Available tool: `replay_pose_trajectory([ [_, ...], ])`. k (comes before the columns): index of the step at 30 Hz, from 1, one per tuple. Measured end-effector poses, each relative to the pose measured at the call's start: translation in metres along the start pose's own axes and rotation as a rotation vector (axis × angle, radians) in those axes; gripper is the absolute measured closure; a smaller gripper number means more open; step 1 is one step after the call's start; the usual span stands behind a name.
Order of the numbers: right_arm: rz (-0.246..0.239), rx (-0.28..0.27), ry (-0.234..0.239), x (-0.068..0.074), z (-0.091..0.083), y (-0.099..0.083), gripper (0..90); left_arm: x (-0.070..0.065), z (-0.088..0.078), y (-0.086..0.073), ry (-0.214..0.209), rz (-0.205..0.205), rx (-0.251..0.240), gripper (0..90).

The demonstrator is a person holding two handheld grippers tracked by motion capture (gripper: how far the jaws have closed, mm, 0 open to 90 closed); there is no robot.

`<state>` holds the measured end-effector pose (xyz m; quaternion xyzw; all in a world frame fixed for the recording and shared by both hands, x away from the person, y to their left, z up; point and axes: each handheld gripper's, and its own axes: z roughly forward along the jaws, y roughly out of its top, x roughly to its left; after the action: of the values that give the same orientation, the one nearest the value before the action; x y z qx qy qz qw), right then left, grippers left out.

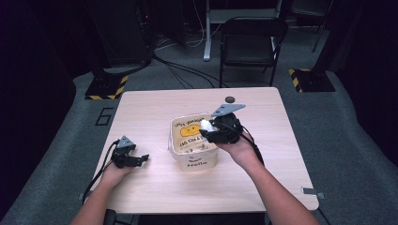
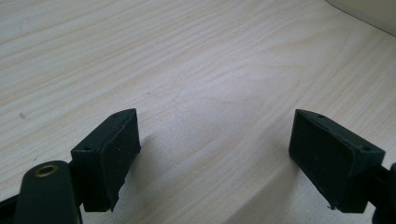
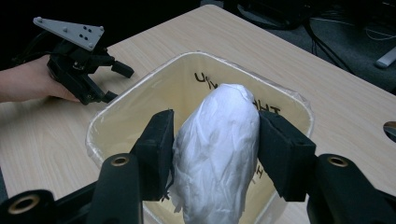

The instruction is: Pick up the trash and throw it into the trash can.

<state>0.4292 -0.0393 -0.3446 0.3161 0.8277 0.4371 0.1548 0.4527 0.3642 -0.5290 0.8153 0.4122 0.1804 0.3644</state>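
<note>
A cream square bin (image 1: 193, 157) with black writing and a yellow picture inside stands at the middle of the wooden table. My right gripper (image 1: 206, 126) hangs over the bin's right rim, shut on a crumpled white wad of paper (image 3: 219, 149) that I hold above the bin's opening (image 3: 187, 88). The wad (image 1: 205, 124) shows as a white spot at the jaws. My left gripper (image 1: 141, 158) rests low on the table to the left of the bin, open, with bare wood between its pads (image 2: 116, 154). It also appears across the bin (image 3: 112, 81).
Small bits lie on the bin's floor (image 1: 192, 145). A small dark disc (image 1: 230, 99) sits near the table's far edge. A black folding chair (image 1: 251, 37) and cables stand on the floor behind the table. A bin corner (image 2: 369, 11) is at top right.
</note>
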Motion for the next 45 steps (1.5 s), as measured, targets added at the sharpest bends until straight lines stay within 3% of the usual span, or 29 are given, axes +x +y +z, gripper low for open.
replay_pose_trajectory([
  [9,-0.018,0.021,0.006,0.0,0.019,-0.001,46.8,0.0,0.0,0.0,-0.001,0.002,0.001,16.4],
  [20,-0.005,0.067,0.012,0.003,0.038,-0.007,46.6,0.0,0.0,0.0,-0.001,0.003,0.002,16.4],
  [30,-0.032,0.106,0.005,0.004,0.05,-0.015,46.3,0.0,0.0,0.0,-0.001,0.002,-0.002,16.4],
  [37,-0.025,0.132,0.006,0.005,0.057,-0.019,45.4,0.001,0.0,0.0,-0.001,0.012,0.003,16.4],
  [45,-0.023,0.134,-0.005,0.008,0.058,-0.02,38.1,0.0,0.0,0.0,-0.003,0.002,0.002,16.4],
])
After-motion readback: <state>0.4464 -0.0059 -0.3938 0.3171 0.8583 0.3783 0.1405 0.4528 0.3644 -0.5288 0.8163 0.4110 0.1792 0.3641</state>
